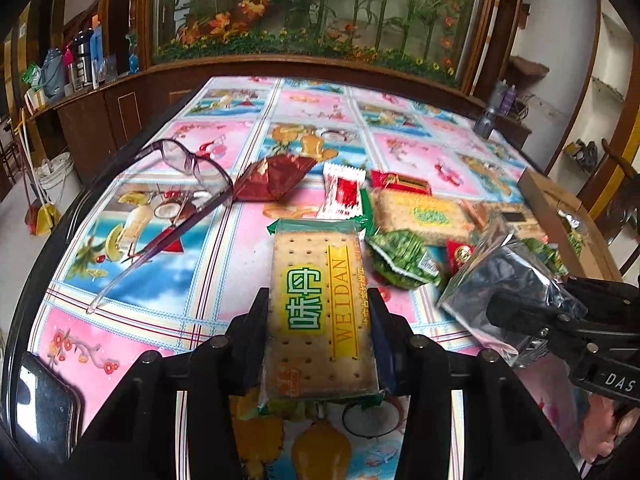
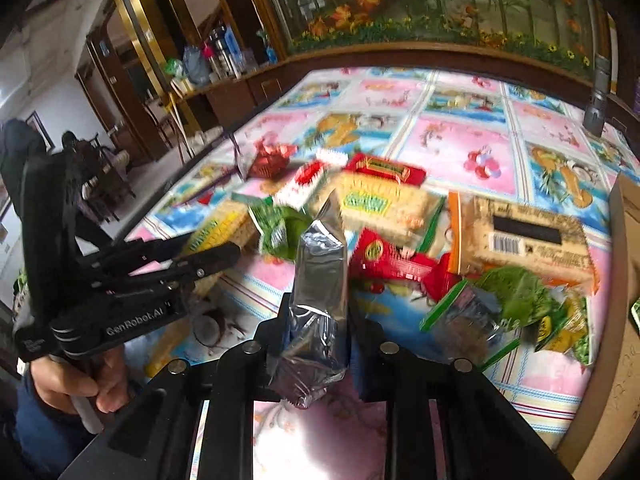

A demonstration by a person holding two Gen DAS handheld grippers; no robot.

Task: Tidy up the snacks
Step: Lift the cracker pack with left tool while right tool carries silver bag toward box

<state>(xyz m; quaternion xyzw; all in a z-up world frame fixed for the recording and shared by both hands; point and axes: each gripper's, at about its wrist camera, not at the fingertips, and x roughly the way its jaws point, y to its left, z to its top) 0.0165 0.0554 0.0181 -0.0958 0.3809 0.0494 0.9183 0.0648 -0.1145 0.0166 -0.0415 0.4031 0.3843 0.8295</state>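
A cracker packet (image 1: 320, 304) with a yellow-green label is held just above the flowered tablecloth (image 1: 224, 136), and my left gripper (image 1: 318, 300) is shut on its long sides. In the right wrist view my right gripper (image 2: 320, 304) is shut on a crumpled silver foil packet (image 2: 320, 256), which stands up between the fingers. The silver packet (image 1: 508, 276) and right gripper (image 1: 504, 312) also show at the right of the left wrist view. A pile of loose snacks (image 2: 380, 204) lies ahead of both grippers. The left gripper (image 2: 234, 254) shows at the left of the right wrist view, a hand (image 2: 76, 384) on its handle.
Purple-framed glasses (image 1: 188, 168) lie on the left of the table, and a dark phone (image 1: 44, 408) sits at the near left corner. A cardboard box (image 1: 560, 208) stands at the right edge. A grey bottle (image 1: 486, 120) stands far right. A wooden cabinet (image 1: 120, 108) runs behind the table.
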